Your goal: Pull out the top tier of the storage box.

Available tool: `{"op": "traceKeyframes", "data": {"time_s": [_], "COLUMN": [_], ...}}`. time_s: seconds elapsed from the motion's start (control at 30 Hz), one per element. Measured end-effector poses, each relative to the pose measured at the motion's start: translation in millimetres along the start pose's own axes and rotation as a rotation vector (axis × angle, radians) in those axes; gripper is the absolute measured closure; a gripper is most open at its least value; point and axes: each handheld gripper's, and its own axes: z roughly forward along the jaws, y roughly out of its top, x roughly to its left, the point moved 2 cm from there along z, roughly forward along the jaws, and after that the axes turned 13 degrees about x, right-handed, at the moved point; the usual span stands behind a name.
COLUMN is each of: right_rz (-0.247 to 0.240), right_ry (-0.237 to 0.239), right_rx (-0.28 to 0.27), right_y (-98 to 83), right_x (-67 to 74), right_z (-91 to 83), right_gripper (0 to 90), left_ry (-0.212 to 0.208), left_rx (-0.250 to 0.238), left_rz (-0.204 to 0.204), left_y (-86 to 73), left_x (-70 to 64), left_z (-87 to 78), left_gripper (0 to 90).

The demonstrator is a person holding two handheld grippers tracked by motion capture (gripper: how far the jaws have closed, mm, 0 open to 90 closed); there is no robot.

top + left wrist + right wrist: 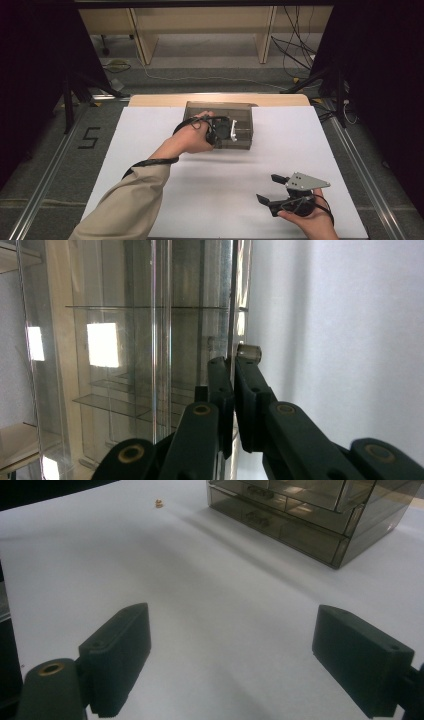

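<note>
At drawer box [242, 112], left gripper [231, 360] clamps wall edge

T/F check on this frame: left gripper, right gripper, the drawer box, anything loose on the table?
1. The left gripper is shut on a wall of the clear drawer box. True.
2. The right gripper holds the box. False: its jaws stand wide open over bare white table, apart from the box.
3. The box stands toward the far edge of the table. True.
4. A small tan object lies inside a drawer. False: it lies on the table surface, beside the box.
</note>
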Motion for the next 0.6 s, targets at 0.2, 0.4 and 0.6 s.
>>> {"op": "traceKeyframes", "data": {"time_s": [0.2,0.4,0.6], "right_rz": [0.000,0.000,0.000], "right_ry": [0.000,0.000,-0.001], "right_rx": [0.001,0.001,0.000], "right_y": [-0.1,-0.1,-0.1], "right_x": [0.0,0.0,0.0], "right_z": [-0.1,-0.1,-0.2], "right_gripper": [16.4,16.4,16.4], "left_ry": [0.004,0.008,0.015], "left_rx": [-0.002,0.003,0.002], "left_rz": [0.007,0.014,0.018], "left_y": [0.1,-0.1,-0.6], "left_x": [-0.8,-2.9,-4.6], "left_z": [-0.4,-1.2,-1.9], "left_gripper": [86.4,86.3,86.3]}}
